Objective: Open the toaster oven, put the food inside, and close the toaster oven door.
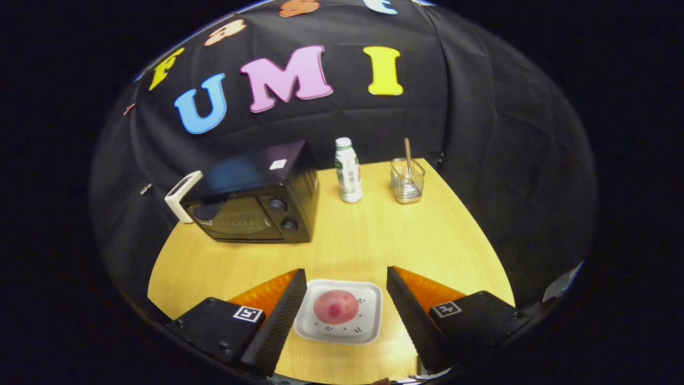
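Your toaster oven (251,198) sits at about ten o'clock from the gripper (346,291), well beyond the fingers on the wooden table (374,235), and its glass door looks shut, so by my reading no step of the task is done yet. The food, a round pink bun (335,307) on a white square plate (368,321), lies right between your fingers at twelve o'clock, very near. The fingers stand wide apart, one on each side of the plate, pressing on nothing.

What is left, as I judge it: open the door, carry the food in, close the door. Since the door comes first, you will likely have to pass over the plate and reach toward ten o'clock.

Past the oven, a white-capped bottle (348,171) stands at twelve o'clock, just beside the oven's right flank. A wire holder (407,184) with a wooden stick in it stands at one o'clock.
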The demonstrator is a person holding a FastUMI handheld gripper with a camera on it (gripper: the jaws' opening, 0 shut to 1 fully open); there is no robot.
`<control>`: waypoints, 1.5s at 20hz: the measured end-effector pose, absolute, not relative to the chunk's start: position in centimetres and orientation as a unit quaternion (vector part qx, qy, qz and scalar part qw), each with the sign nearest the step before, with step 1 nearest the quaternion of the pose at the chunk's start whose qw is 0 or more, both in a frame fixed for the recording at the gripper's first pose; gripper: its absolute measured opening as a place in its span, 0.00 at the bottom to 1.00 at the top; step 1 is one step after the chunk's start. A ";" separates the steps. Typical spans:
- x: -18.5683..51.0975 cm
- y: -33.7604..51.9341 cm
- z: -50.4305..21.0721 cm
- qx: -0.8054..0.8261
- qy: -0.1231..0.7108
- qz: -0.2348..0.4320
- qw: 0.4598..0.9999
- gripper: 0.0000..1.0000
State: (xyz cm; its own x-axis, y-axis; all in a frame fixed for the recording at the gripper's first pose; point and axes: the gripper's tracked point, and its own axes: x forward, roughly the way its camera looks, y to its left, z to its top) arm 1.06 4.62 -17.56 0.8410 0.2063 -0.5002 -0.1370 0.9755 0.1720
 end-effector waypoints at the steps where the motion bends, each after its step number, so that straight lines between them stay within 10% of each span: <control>1: 1.4 6.5 -17.0 0.067 0.254 0.098 0.960 0.98; 30: 11.7 34.6 -17.3 0.012 0.209 0.038 0.977 0.99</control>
State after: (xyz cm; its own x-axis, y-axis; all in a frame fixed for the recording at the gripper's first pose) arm 11.68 34.60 -17.34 0.9094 0.0803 -0.4081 -0.0700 0.9967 0.0400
